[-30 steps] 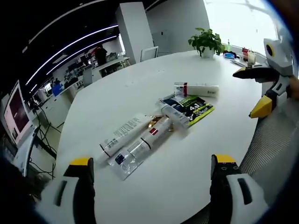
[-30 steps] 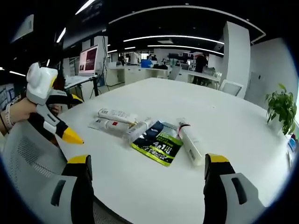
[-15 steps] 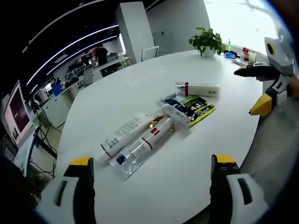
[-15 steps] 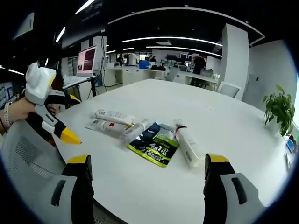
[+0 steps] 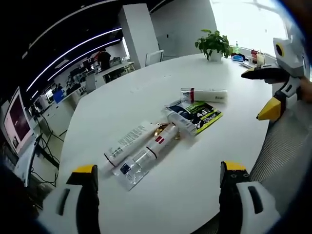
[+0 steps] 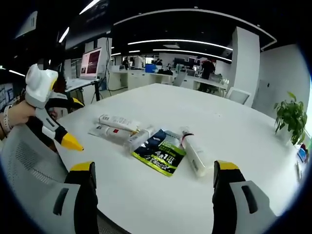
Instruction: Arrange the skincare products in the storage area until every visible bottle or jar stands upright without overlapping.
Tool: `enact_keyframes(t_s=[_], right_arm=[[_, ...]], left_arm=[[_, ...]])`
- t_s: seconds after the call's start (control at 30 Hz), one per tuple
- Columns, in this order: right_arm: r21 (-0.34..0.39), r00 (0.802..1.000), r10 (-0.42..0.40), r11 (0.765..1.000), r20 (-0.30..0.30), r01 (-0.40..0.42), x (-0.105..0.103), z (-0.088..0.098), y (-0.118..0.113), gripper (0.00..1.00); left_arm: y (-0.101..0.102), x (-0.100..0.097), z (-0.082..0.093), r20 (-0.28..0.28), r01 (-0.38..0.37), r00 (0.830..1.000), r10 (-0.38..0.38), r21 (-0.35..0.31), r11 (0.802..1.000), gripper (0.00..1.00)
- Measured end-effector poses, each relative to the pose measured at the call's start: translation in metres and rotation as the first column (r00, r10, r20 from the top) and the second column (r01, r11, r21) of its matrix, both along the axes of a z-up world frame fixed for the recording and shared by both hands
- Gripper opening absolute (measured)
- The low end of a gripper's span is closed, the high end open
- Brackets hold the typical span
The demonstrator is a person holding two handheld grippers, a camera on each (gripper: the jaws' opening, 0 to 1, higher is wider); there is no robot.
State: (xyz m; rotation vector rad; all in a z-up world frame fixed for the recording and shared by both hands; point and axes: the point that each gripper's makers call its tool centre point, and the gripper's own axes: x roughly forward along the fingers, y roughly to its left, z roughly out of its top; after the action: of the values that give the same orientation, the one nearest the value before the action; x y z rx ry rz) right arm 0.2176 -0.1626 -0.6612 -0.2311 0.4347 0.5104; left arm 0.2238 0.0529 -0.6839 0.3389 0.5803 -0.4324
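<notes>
While both the left gripper [image 5: 155,192] and right gripper [image 6: 152,190] hover spread wide and empty, the tubes [image 5: 146,146] lie flat mid-table [image 5: 122,97], overlapping a sachet [image 5: 200,113]. Probably light, squishy plastic; I'd pinch near the cap.

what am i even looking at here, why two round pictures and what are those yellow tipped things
There is no robot here: a person holds a hand-held two-jaw gripper in each hand. Each gripper carries a fisheye camera looking forward along its jaws, so you get two round pictures of the same scene.

In the left gripper view, the left gripper rises from the bottom, jaws wide apart and holding nothing; the right gripper shows at the right edge. In the right gripper view, the right gripper's own jaws rise from the bottom, also apart and holding nothing, and the left gripper shows at the left, held in a hand.

On the white table lie several skincare tubes on their sides, a dark and green sachet and a potted plant at the far edge.
</notes>
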Motion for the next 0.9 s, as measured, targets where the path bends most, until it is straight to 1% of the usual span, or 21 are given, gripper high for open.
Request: enact_keyframes(t_s=[0.07, 0.17, 0.33, 0.5, 0.6, 0.73, 0.77, 0.83, 0.9], right_arm=[[-0.008, 1.000, 0.004, 1.000, 0.007, -0.004, 0.000, 0.001, 0.001, 1.00], [-0.032, 1.000, 0.021, 0.999, 0.012, -0.020, -0.001, -0.001, 0.002, 1.00], [-0.032, 1.000, 0.022, 0.999, 0.012, -0.022, -0.001, 0.001, 0.001, 1.00], [-0.077, 0.999, 0.044, 0.996, 0.020, -0.042, 0.000, 0.005, 0.000, 1.00], [-0.089, 0.998, 0.058, 0.994, 0.019, -0.056, 0.005, 0.008, -0.001, 1.00], [-0.109, 0.996, 0.078, 0.991, 0.036, -0.074, 0.016, 0.018, -0.005, 1.00], [-0.114, 0.996, 0.081, 0.991, 0.035, -0.077, 0.018, 0.020, -0.006, 1.00], [-0.134, 0.995, 0.096, 0.987, 0.013, -0.093, 0.023, 0.021, -0.009, 1.00], [-0.136, 0.995, 0.102, 0.986, 0.010, -0.100, 0.028, 0.024, -0.011, 0.99]], left_arm=[[0.002, 0.001, 0.004, 0.009, -0.015, 1.000, 0.015, -0.015, 1.000, 0.99], [0.002, 0.001, 0.004, 0.017, -0.017, 1.000, 0.017, -0.011, 1.000, 0.99], [0.001, 0.001, 0.004, 0.021, -0.013, 1.000, 0.013, -0.003, 1.000, 0.99], [0.003, 0.002, 0.005, 0.024, -0.019, 1.000, 0.019, 0.002, 1.000, 0.99], [0.002, 0.001, 0.004, 0.024, -0.015, 1.000, 0.015, 0.007, 1.000, 0.99], [0.002, 0.001, 0.005, 0.024, -0.016, 1.000, 0.016, 0.007, 1.000, 0.99], [0.002, 0.001, 0.005, 0.024, -0.015, 1.000, 0.015, 0.007, 1.000, 0.98], [0.003, 0.001, 0.004, 0.021, -0.016, 1.000, 0.016, 0.011, 1.000, 0.98], [0.003, 0.001, 0.004, 0.022, -0.019, 1.000, 0.018, 0.010, 1.000, 0.98]])
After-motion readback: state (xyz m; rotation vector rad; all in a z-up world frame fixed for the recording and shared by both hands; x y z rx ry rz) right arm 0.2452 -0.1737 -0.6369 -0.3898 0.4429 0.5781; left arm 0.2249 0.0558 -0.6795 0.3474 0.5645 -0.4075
